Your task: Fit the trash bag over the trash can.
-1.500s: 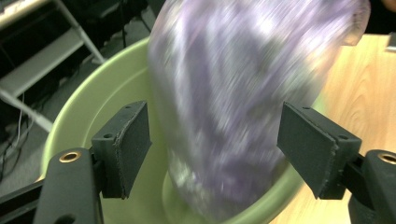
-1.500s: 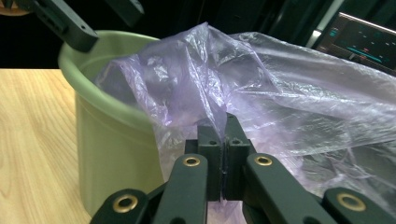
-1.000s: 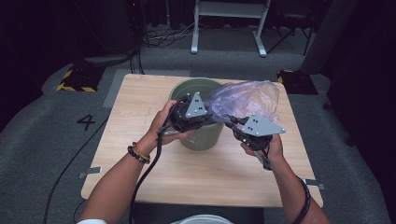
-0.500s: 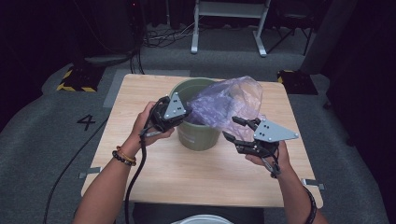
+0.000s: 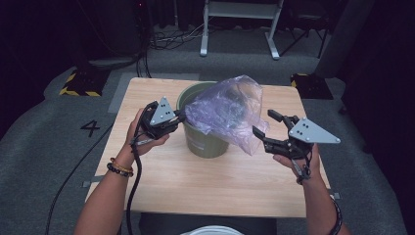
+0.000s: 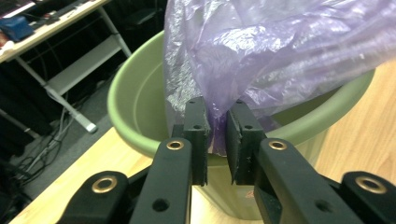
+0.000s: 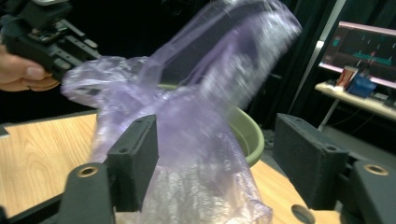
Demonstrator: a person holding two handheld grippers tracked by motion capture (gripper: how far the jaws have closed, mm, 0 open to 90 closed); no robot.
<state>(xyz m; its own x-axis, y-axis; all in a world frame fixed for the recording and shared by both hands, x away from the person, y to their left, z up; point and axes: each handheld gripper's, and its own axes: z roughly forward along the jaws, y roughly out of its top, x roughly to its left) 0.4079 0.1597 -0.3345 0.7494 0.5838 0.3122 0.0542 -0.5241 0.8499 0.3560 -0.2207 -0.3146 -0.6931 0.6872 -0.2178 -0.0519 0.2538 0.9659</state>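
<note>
Wooden table (image 5: 230, 181) on grey floor (image 5: 58, 147)

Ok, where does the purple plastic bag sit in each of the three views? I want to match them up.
High view: the purple plastic bag sits at centre, draped over the green bucket.
Left gripper view: it hangs from upper right, pinched between the left gripper jaws.
Right gripper view: it spreads across the centre, between the open jaws of the right gripper.
Shared landmark: the green bucket rim.

A white metal stand (image 5: 240, 22) beyond the wooden table (image 5: 225, 181).
</note>
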